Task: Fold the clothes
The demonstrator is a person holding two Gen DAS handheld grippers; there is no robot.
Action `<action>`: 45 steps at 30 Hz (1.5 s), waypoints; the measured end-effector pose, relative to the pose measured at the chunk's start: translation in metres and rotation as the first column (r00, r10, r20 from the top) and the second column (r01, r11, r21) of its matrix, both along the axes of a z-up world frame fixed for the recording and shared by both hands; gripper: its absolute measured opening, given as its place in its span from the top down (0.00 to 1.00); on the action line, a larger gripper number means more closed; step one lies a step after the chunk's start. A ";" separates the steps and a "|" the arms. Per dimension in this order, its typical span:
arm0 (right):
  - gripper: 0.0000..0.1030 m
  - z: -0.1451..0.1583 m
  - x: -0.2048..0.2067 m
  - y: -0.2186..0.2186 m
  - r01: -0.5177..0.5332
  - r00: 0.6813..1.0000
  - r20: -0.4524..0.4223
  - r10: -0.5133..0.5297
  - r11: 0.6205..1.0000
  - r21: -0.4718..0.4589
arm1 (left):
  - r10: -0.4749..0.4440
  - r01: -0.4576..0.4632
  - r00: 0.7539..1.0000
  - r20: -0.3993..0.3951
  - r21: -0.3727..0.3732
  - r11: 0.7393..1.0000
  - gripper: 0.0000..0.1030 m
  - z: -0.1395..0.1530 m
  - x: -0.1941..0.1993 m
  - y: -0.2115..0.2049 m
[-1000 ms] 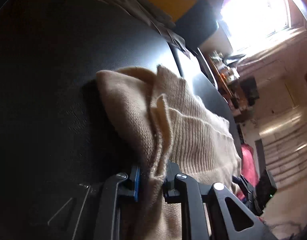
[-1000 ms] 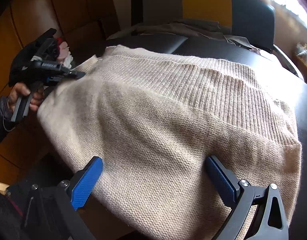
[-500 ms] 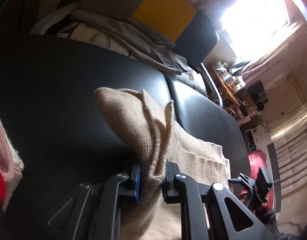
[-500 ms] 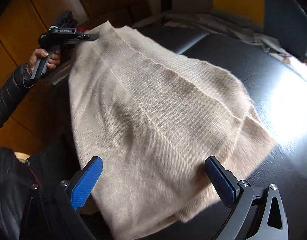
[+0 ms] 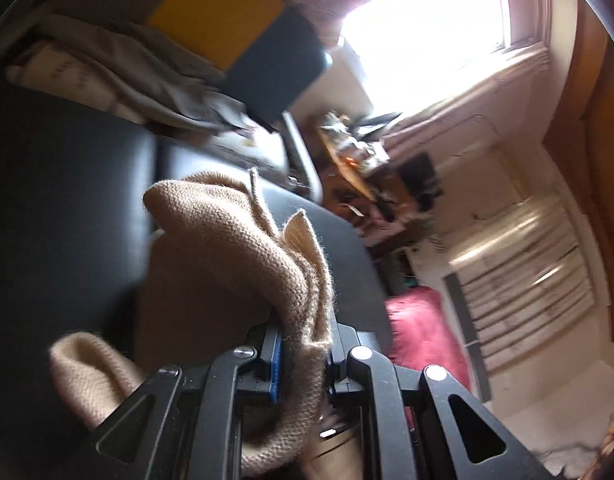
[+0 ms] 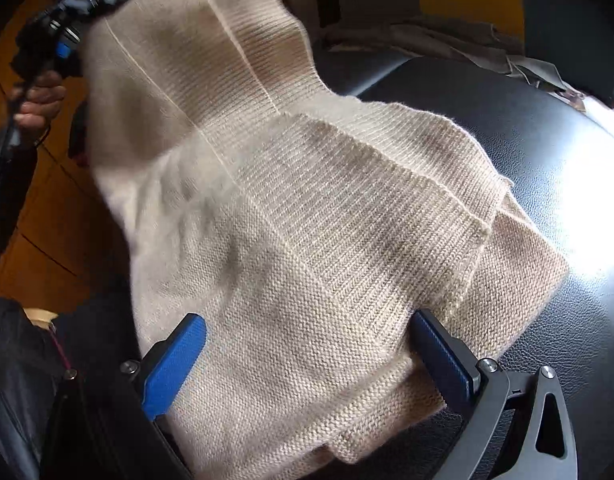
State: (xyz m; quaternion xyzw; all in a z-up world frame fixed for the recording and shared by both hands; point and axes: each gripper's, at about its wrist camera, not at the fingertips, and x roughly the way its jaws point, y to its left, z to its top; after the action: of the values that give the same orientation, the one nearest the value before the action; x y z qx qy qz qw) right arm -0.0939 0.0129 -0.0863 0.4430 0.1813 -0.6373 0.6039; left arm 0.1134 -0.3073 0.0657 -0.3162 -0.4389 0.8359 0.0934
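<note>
Two grippers work one beige knitted sweater [image 6: 299, 208]. Left gripper [image 5: 303, 356] has its blue-padded jaws pressed onto a bunched fold of the knit, the wool squeezed up between them and spilling forward in a rounded hump. From the right wrist view the same left gripper [image 6: 107, 0] sits high at the upper left, gripped by a hand [image 6: 39, 100] in a dark sleeve, with a corner of the sweater lifted off the surface and hanging from it (the raised part looks soft with blur). Right gripper [image 6: 307, 356] has its blue pads spread wide, one at each side of the sweater's near edge; the knit lies between them, and no pad presses it. Most of the sweater rests on a black leather-like surface [image 6: 527, 152], a ribbed band folded across its middle. Beyond it, a grey garment [image 5: 119, 68] lies crumpled against a backrest [image 5: 215, 24] with yellow and dark panels. Farther off in the left wrist view are a bright window [image 5: 423, 24] and a red cloth [image 5: 423, 332] lower down.
</note>
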 end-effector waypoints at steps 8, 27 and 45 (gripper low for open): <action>0.00 0.000 -0.001 0.011 0.036 0.999 0.031 -0.034 0.996 -0.078 | -0.116 0.113 0.982 0.150 0.034 0.993 0.86 -0.049 -0.090 0.091; 0.00 0.019 0.034 0.069 0.117 0.991 -0.048 -0.123 0.985 -0.126 | -0.293 0.225 0.945 0.145 0.363 0.904 0.68 -0.092 -0.093 0.122; 0.00 0.095 0.035 0.006 0.056 0.994 0.097 -0.040 0.984 -0.167 | 0.001 -0.007 0.995 0.096 0.054 0.999 0.65 -0.102 0.004 0.018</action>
State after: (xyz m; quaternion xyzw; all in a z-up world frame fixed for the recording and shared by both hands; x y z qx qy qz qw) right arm -0.0588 0.0184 0.0090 0.4236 0.0871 -0.6435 0.6315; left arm 0.1170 -0.2893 -0.0367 -0.3526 -0.4659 0.8077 0.0790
